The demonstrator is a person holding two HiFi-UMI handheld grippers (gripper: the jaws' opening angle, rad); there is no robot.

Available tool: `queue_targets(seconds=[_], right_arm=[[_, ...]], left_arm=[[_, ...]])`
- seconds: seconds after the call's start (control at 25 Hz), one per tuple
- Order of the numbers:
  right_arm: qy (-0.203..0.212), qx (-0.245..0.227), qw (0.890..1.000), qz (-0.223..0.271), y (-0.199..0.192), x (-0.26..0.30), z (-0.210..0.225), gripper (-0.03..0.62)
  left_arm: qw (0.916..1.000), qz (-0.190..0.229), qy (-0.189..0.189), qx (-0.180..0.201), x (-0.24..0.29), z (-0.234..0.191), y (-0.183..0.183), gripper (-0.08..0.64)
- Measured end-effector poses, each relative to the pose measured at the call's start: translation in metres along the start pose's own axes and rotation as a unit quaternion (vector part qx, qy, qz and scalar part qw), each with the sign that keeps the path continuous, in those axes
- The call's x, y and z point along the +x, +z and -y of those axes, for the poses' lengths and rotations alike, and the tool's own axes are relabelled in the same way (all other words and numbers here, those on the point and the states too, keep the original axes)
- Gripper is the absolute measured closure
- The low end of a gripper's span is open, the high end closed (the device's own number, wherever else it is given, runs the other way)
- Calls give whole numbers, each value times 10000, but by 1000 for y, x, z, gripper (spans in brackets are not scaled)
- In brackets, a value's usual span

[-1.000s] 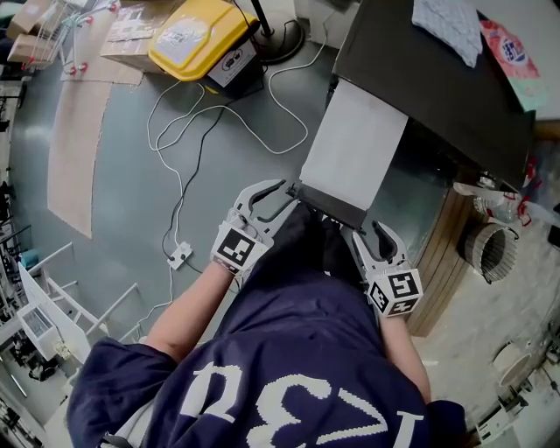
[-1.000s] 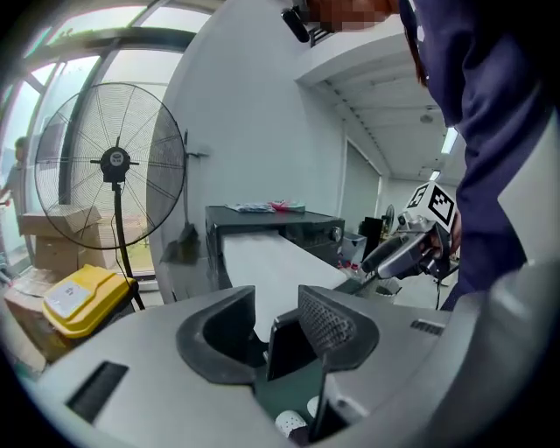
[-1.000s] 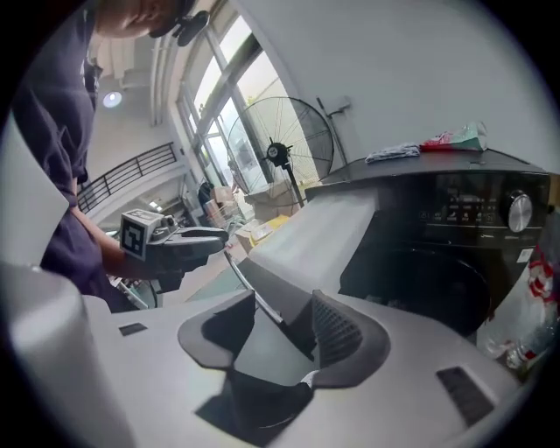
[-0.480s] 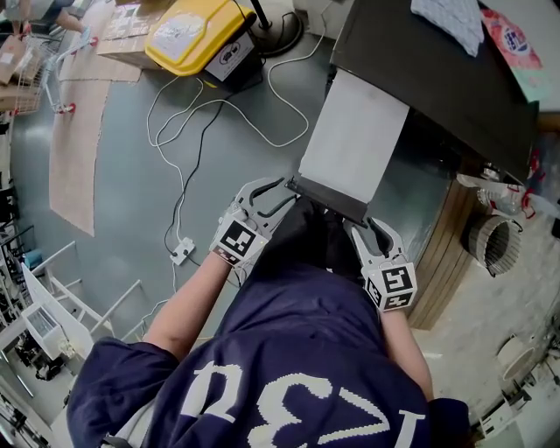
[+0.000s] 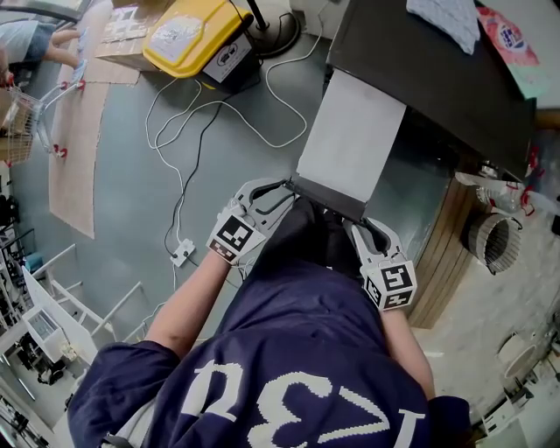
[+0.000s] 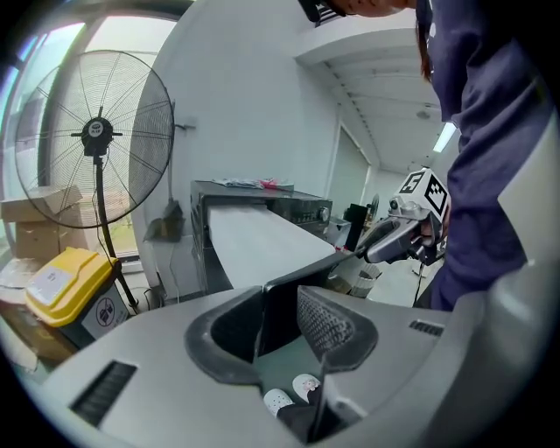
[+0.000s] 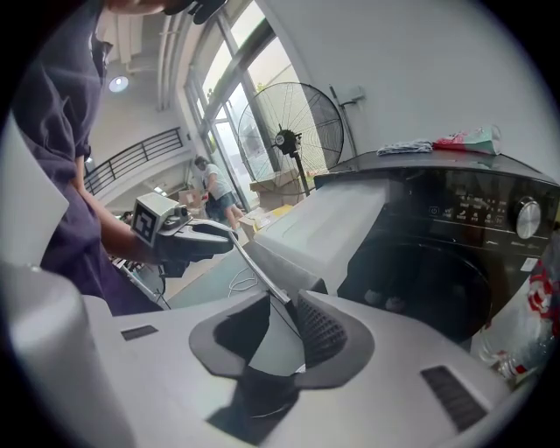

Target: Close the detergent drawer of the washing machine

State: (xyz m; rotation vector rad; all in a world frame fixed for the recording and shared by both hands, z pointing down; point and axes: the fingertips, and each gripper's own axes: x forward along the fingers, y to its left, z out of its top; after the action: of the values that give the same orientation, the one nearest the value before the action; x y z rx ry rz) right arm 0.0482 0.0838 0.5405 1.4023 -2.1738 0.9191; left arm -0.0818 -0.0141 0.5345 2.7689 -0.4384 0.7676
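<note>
The dark washing machine (image 5: 437, 79) has its detergent drawer (image 5: 350, 140) pulled far out, pale on top with a dark front panel (image 5: 328, 199). My left gripper (image 5: 282, 194) sits at the panel's left corner. In the left gripper view (image 6: 280, 306) the panel's edge stands between the closing jaws, with no firm press to be seen. My right gripper (image 5: 363, 229) sits at the right corner. Its jaws (image 7: 280, 311) are closing too, with the panel's thin edge between them. Each gripper shows in the other's view: the right gripper (image 6: 385, 241) and the left gripper (image 7: 206, 241).
A yellow box (image 5: 188, 35), white cables (image 5: 188, 131) and a power strip (image 5: 181, 255) lie on the grey floor to the left. A standing fan (image 6: 96, 131) is behind. A ribbed hose (image 5: 490, 245) lies right of the machine. A cloth (image 5: 446, 22) lies on top.
Both grippers have stayed at the drawer's front corners. The left one has sunk slightly, and the right jaws have drawn closer around the panel's edge.
</note>
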Motion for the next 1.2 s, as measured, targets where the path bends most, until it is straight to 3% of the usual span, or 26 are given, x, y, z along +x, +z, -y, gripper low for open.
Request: queue_targets(seconds=[1.2], right_arm=[[-570,530,9950,626,57,3,47,474]], left_arm=[[9992,313,219,-146,32,-35,49,423]])
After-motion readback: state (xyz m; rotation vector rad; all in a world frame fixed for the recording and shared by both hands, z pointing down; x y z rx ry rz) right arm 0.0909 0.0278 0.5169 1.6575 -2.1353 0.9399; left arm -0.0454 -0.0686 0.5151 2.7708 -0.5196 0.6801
